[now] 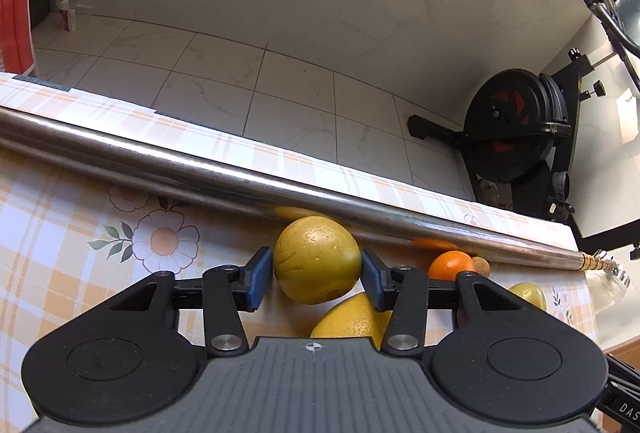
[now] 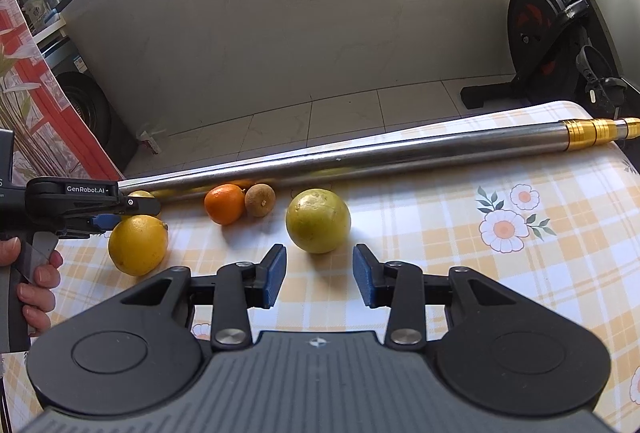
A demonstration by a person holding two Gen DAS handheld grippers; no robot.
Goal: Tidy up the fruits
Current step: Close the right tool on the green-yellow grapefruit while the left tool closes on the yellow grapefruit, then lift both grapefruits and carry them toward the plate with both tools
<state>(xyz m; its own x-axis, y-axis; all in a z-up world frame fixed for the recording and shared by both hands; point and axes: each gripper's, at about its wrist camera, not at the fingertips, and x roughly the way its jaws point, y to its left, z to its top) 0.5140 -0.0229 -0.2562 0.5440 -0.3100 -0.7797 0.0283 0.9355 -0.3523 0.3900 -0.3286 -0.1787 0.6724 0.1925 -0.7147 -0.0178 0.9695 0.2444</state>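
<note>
Yellow-green fruit (image 1: 316, 267) pinched in left hand-held gripper (image 1: 316, 257) (half-hidden in right view); right hand-held gripper (image 2: 320, 261) spread.

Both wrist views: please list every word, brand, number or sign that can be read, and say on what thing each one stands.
"GenRobot.AI": white letters on the black body of the left gripper, in the right wrist view.
"DAS": cut off at the frame edge, on a black part at the lower right of the left wrist view.
Crosshair sign, no letters: on the grey housing of the right gripper.
Small carton on the floor: print too small to read.
</note>
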